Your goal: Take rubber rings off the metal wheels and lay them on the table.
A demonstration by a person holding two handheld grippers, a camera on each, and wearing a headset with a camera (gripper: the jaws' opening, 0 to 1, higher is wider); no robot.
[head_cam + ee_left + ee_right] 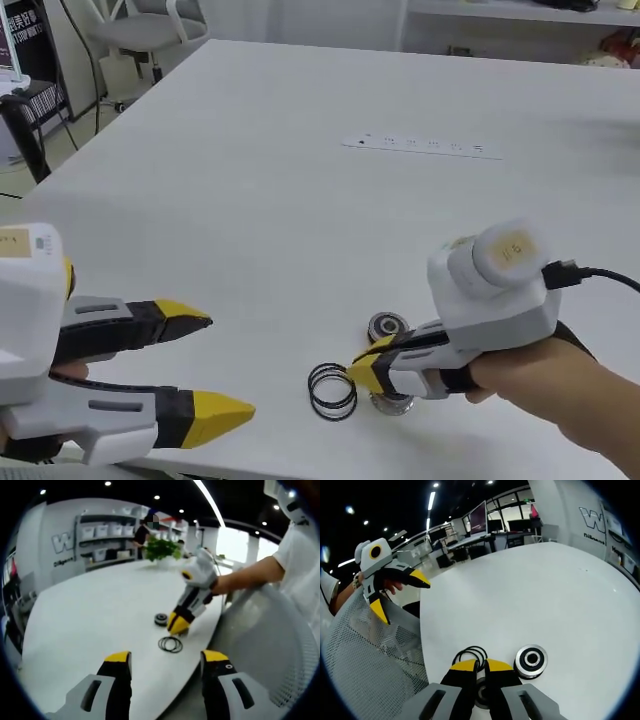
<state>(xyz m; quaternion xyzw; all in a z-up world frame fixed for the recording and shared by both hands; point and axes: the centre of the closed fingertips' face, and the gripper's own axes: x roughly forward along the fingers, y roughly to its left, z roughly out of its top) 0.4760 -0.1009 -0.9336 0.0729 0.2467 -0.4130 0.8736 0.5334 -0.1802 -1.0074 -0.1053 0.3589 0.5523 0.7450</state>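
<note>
Stripping is under way: the right gripper [366, 368] stands over the near wheel [392, 402] by the near edge of the table [300, 200], its jaws drawn together at the wheel's rim. Whether they pinch a ring cannot be told. Several rubber rings [332, 390] already lie loose just left of that wheel, and a second wheel [387, 325] sits just beyond it. The left gripper [230, 365] hangs released and empty at the near left. The next move likely calls for peeling a ring up and off — the wheel may slide, so steady it — then laying it beside the others.
</note>
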